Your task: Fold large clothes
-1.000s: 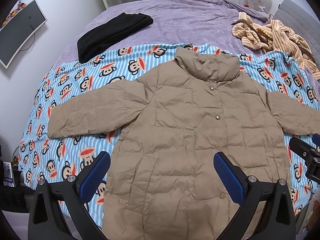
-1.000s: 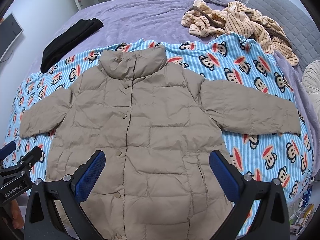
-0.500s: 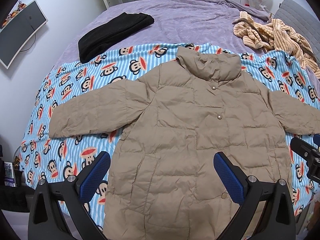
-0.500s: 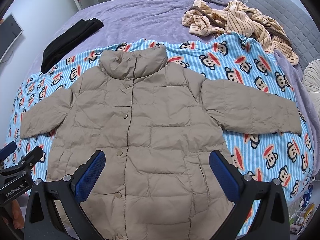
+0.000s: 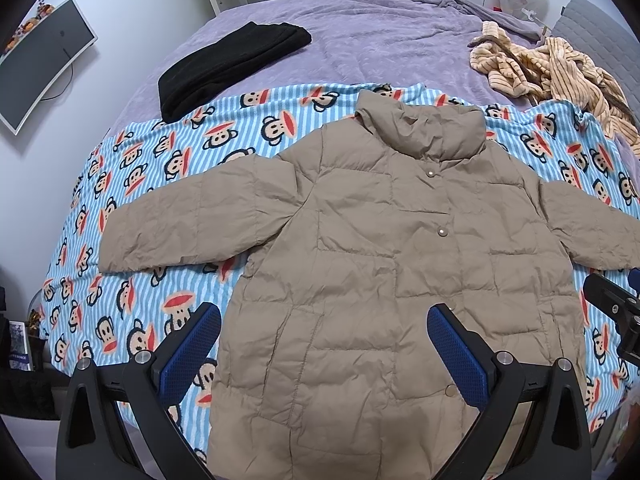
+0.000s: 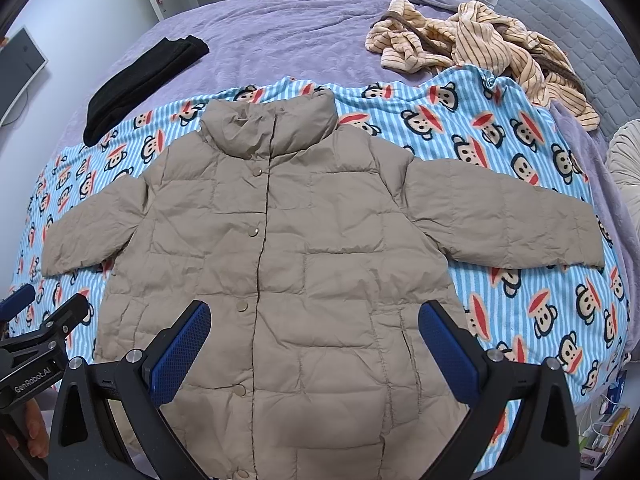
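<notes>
Left gripper (image 5: 324, 344) – blue-padded fingers (image 5: 190, 350) spread wide apart, holding nothing, poised above the lower left part of the garment. Right gripper (image 6: 314, 340) – fingers (image 6: 448, 346) likewise wide apart and empty, above the lower right part.

Beyond both sets of fingers lies the tan puffer jacket (image 5: 384, 264), front up and snapped closed, spread flat on the monkey-print blanket (image 5: 168, 168). Its long axis runs from the hem at the near edge of the bed to the stand-up collar (image 6: 268, 128) toward the far edge; the sleeves extend sideways, roughly square to that axis. The left sleeve (image 5: 192, 224) lies ahead and outward of the left gripper, its cuff near the blanket's left edge; the right sleeve (image 6: 504, 224) lies ahead and outward of the right gripper. Each gripper is therefore the nearer one for the sleeve on its own side, and a first fold probably brings a sleeve inward across the chest.

Farther out, on the purple bedspread (image 5: 380, 40): a folded black garment (image 5: 228, 64) toward the far left corner, a striped plush garment (image 6: 472, 52) heaped toward the far right corner.
</notes>
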